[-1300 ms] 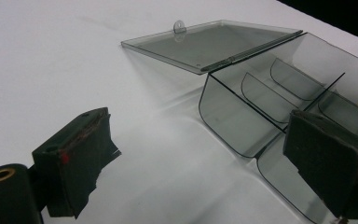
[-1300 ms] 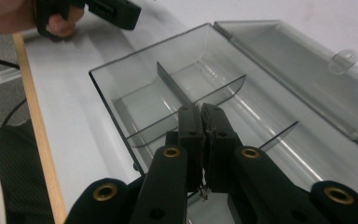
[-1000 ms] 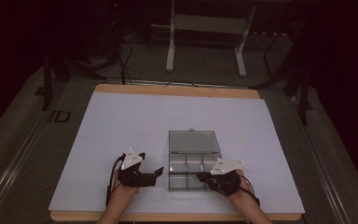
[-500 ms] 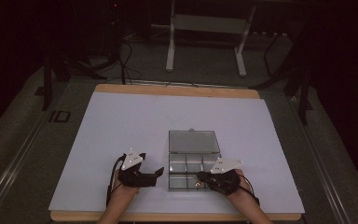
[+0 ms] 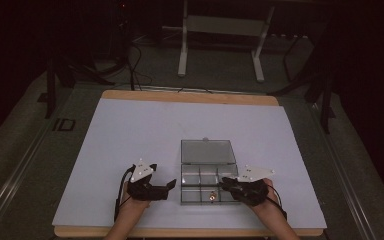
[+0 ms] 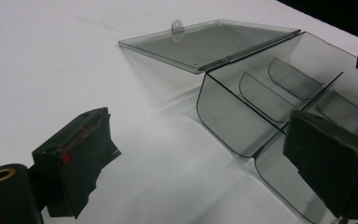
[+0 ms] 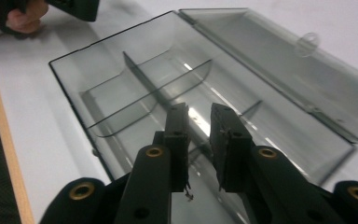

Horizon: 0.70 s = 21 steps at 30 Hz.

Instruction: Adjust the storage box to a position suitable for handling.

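two tongs beside clear box (image 5: pixel 207 172), left tongs (image 5: pixel 170 185) still apart, right tongs (image 5: pixel 223 183) nearly together — edged over box

Your counter (image 5: pixel 130 130) is a white sheet over a wood-edged board, and directly on it near your edge lies a clear compartment box (image 5: pixel 208 177) with its lid (image 5: pixel 207 151) folded flat behind.

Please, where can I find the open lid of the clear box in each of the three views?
High view: the lid lies flat on the table, beyond the compartments, centre.
Left gripper view: lid at top centre.
Right gripper view: lid at upper right.
Shared landmark: the small latch tab on its free edge.
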Tool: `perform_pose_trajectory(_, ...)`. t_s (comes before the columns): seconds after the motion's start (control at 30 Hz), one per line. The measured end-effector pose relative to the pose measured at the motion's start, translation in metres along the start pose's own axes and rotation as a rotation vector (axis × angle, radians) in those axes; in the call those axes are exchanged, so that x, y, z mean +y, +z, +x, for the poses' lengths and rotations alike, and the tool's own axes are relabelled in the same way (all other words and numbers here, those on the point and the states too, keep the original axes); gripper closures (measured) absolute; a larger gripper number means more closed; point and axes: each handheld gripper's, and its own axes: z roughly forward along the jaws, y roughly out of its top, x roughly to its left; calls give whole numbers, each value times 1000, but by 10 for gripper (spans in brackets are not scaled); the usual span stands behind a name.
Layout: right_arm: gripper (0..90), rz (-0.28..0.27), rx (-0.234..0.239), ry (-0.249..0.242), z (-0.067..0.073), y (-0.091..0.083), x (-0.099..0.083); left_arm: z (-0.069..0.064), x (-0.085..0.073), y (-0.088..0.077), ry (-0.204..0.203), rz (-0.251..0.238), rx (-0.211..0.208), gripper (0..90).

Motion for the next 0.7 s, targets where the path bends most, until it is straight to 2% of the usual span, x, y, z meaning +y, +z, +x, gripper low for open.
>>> perform_pose_trajectory(0.23, 729, -21, -79, 9, -13, -13, -4, -1, 2, -1, 5, -4, 1, 86)
perform_pose_trajectory(0.47, 683, -31, -127, 33, -24, -21, -9, -3, 4, -1, -1, -16, -18, 86)
perform_pose_trajectory(0.5, 683, -31, -127, 33, -24, -21, -9, -5, 5, 0, 29, 0, 3, 86)
perform_pose_trajectory(0.53, 667, -34, -156, 41, -29, -25, -12, -5, 5, 0, 37, -4, 9, 87)
perform_pose_trajectory(0.7, 653, -41, -195, 65, -38, -31, -16, -4, 7, 0, 36, -6, 13, 87)
